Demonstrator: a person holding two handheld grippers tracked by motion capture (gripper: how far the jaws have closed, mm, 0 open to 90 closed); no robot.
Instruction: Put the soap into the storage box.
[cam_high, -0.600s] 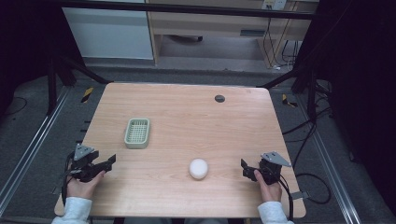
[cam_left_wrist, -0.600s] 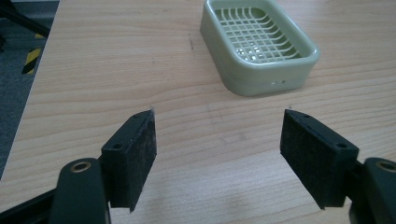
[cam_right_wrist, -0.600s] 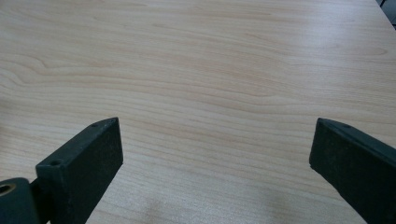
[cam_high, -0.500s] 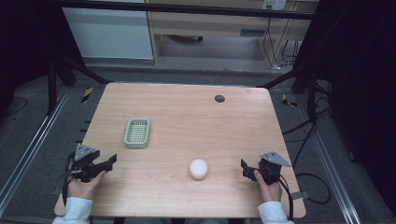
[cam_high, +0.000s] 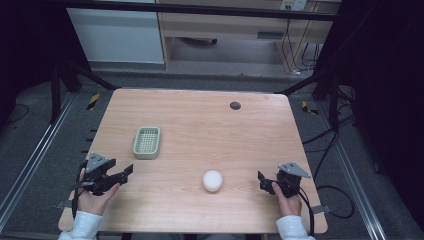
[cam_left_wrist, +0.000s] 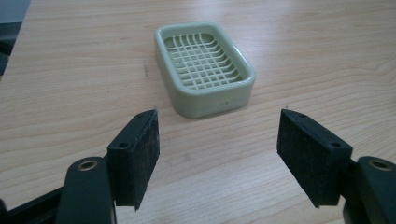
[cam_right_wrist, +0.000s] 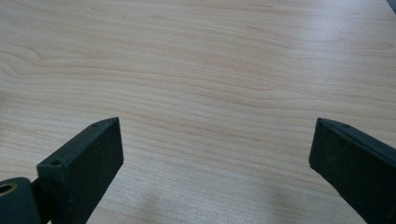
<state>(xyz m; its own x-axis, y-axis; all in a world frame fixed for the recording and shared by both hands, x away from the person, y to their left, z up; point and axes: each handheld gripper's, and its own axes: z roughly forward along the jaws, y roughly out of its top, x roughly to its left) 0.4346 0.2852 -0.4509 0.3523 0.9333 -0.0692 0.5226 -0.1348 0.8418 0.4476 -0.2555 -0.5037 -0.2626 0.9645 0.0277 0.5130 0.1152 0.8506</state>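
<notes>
A pale green soap dish (cam_high: 147, 142) with a grid floor is seen on the left half of the wooden table (cam_high: 200, 120), and a white round soap (cam_high: 212, 180) lies near the front edge, well apart from it. The left gripper (cam_high: 122, 173) is held at the front left corner, jaws wide apart with nothing between them and aimed at the dish. The right gripper (cam_high: 260, 181) is held at the front right, jaws likewise apart over bare wood. A small dark disc (cam_high: 235, 105) sits near the far edge.

Table (cam_left_wrist: 70, 70) was pale wood-grain, smooth with a slight sheen; soap dish (cam_left_wrist: 204, 67) looked like smooth pale-green plastic with a grid floor; gripper pads (cam_left_wrist: 144, 154) were matt black, rough-textured; ball (cam_high: 212, 180) looked matt white.
</notes>
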